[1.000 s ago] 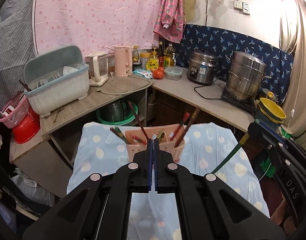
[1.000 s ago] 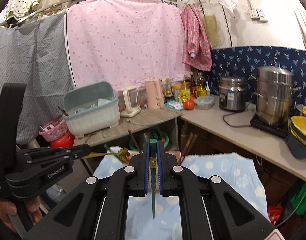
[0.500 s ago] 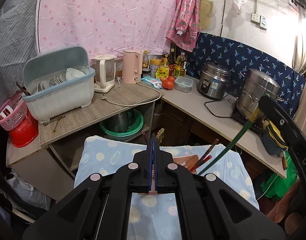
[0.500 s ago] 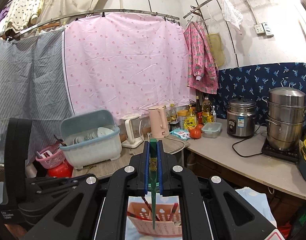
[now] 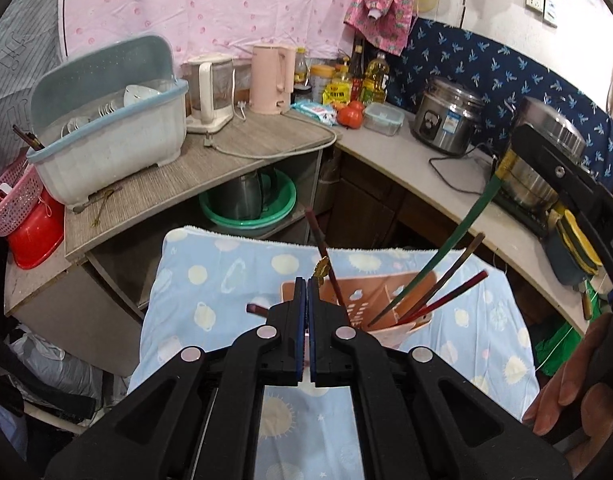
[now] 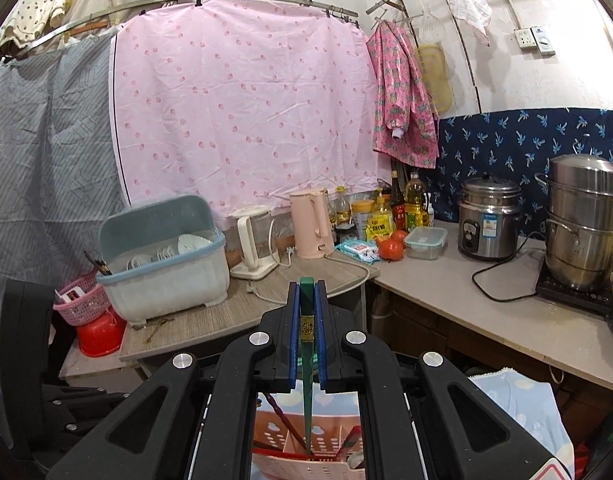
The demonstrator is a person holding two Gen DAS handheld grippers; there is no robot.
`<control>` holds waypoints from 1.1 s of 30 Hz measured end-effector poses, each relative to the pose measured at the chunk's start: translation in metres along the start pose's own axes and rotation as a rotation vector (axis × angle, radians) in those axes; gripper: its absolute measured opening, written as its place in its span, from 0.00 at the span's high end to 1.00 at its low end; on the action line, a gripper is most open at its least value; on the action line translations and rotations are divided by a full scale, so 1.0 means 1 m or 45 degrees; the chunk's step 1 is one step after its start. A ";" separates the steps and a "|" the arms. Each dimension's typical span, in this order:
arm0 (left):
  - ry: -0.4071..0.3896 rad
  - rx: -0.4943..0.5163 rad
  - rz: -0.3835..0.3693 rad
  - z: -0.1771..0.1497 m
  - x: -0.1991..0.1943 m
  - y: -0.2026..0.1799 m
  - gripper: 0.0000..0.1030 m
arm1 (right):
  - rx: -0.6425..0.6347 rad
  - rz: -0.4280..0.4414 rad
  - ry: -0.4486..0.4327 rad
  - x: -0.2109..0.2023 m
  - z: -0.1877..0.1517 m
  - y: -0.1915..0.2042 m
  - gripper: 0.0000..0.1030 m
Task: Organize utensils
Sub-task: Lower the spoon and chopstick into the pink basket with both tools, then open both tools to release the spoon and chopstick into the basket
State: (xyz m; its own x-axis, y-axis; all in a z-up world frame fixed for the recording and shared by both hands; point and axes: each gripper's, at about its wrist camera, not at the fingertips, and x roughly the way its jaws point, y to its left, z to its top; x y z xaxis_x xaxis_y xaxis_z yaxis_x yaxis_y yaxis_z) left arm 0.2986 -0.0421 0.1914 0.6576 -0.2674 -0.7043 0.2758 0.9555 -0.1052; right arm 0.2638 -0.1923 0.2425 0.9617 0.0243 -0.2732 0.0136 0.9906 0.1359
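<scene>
A pink perforated utensil holder (image 5: 358, 308) stands on a table draped in a blue patterned cloth (image 5: 210, 292). It holds several dark red and brown chopsticks (image 5: 450, 292). My right gripper (image 6: 307, 286) is shut on the top of a green chopstick (image 6: 307, 400). That chopstick (image 5: 446, 248) slants down with its tip inside the holder (image 6: 282, 440). The right gripper (image 5: 562, 176) shows at the right edge of the left wrist view, with a person's hand (image 5: 566, 392) below it. My left gripper (image 5: 306, 284) is shut on nothing, just left of the holder.
A grey counter behind the table carries a blue dish rack (image 5: 106, 128), two kettles, bottles, a rice cooker (image 5: 446, 124) and a steel steamer pot (image 5: 546, 152). A green basin (image 5: 246, 208) sits under the counter. A pink basket and a red bucket (image 5: 34, 236) are at the left.
The right gripper carried the green chopstick over the holder and its tip now sits inside. The left gripper drifted left and lower, so the holder now lies to the right of its fingers.
</scene>
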 end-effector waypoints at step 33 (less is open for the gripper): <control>-0.081 -0.066 0.160 -0.033 -0.024 -0.011 0.63 | 0.075 -0.041 0.148 -0.057 -0.066 0.001 0.51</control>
State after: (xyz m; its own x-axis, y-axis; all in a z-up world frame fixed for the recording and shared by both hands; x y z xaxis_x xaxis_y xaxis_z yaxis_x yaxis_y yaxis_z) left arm 0.2568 -0.0421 0.1861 0.7284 -0.1512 -0.6682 0.1533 0.9866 -0.0562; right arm 0.1910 -0.1835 0.1955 0.9222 0.0116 -0.3866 0.0631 0.9817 0.1799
